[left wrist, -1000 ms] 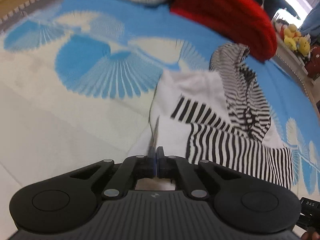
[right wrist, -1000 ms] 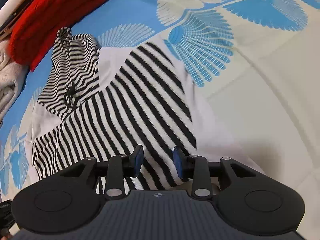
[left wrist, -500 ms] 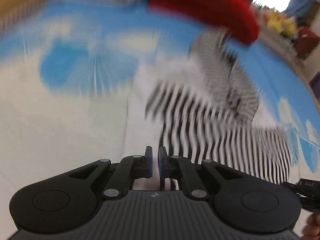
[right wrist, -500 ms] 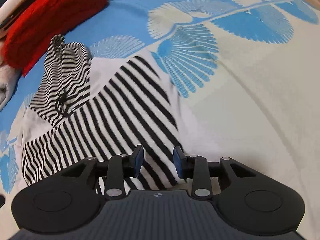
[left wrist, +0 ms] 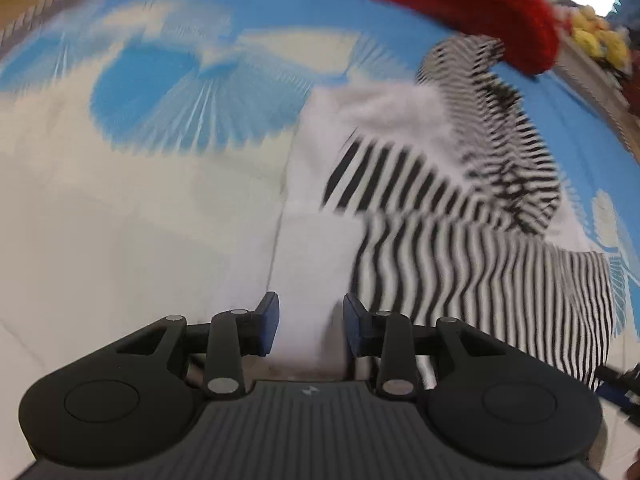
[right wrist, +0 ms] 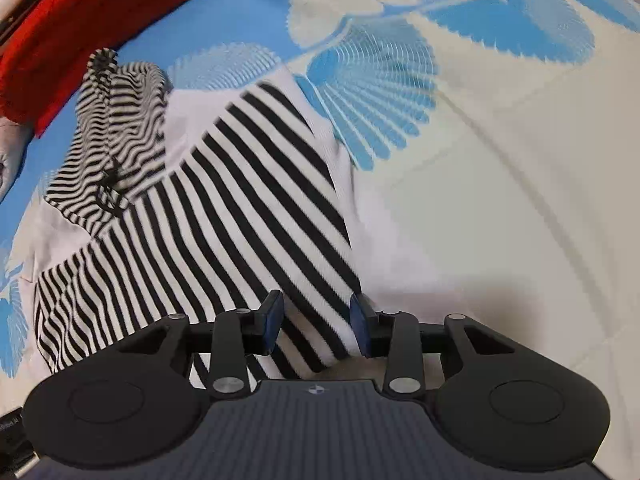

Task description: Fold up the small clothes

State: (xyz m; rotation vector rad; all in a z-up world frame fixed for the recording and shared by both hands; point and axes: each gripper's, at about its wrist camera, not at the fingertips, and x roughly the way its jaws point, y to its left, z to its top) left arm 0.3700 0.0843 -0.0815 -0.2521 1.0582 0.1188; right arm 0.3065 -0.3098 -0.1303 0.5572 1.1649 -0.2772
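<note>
Shirt (right wrist: 224,216) lies flat on the patterned surface (right wrist: 500,184), long axis running away from both cameras; left tongs (left wrist: 311,330) and right tongs (right wrist: 316,328) spread, holding nothing.

A white cotton garment with black stripes (right wrist: 224,216) lies on a blue-and-cream cloth with fan-shaped leaf prints (right wrist: 400,92), near a red knitted piece (right wrist: 80,12).

We can read almost no writing here. A small white emblem, a logo mark rather than letters, sits on the ribbed body of the left gripper (left wrist: 311,330) and again on the right gripper (right wrist: 316,327). We see pale lettering on a black device (right wrist: 10,426) at the right view's lower-left edge, too cropped to read.
</note>
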